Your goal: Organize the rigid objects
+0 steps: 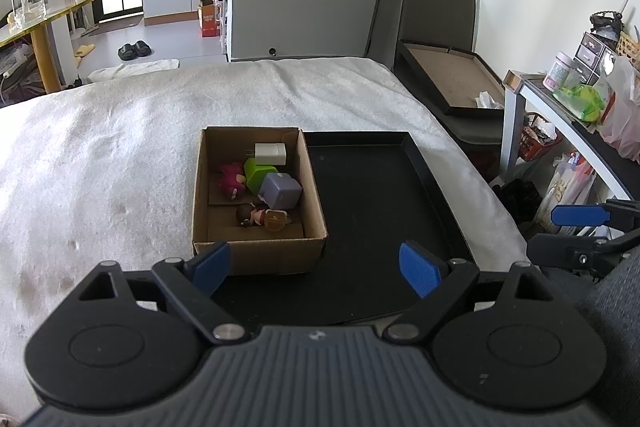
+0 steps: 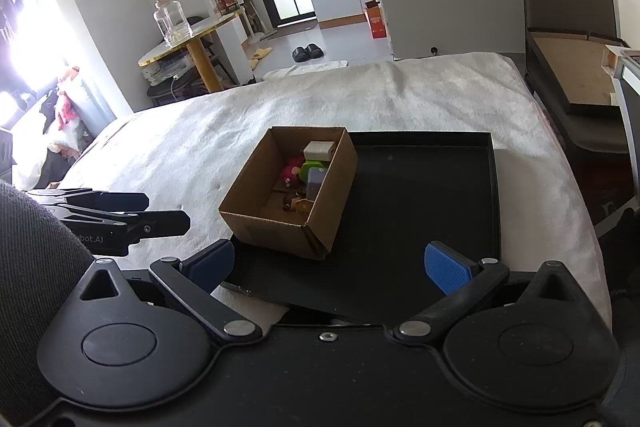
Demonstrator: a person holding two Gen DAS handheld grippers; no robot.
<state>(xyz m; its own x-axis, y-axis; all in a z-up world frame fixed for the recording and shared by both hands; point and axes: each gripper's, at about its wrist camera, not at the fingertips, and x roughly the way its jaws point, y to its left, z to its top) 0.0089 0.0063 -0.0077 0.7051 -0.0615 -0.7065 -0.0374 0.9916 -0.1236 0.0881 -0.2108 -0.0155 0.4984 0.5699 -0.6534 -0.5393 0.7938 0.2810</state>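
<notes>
A cardboard box (image 1: 256,251) sits at the left of a black tray (image 1: 384,195) on a white cloth. Inside lie a white block (image 1: 270,153), a green block (image 1: 258,173), a purple cube (image 1: 280,191), a pink figure (image 1: 232,181) and a brown-haired figure (image 1: 262,217). My left gripper (image 1: 316,269) is open and empty, just in front of the box. My right gripper (image 2: 330,265) is open and empty over the tray's (image 2: 420,187) near edge; the box (image 2: 288,223) lies ahead of it, left of centre. Each gripper shows at the edge of the other's view.
The white cloth (image 1: 120,167) covers the whole surface. A dark chair with a brown frame (image 1: 452,75) stands at the far right. A cluttered side table (image 1: 580,99) stands to the right. A round table with a glass jar (image 2: 172,23) stands at the far left.
</notes>
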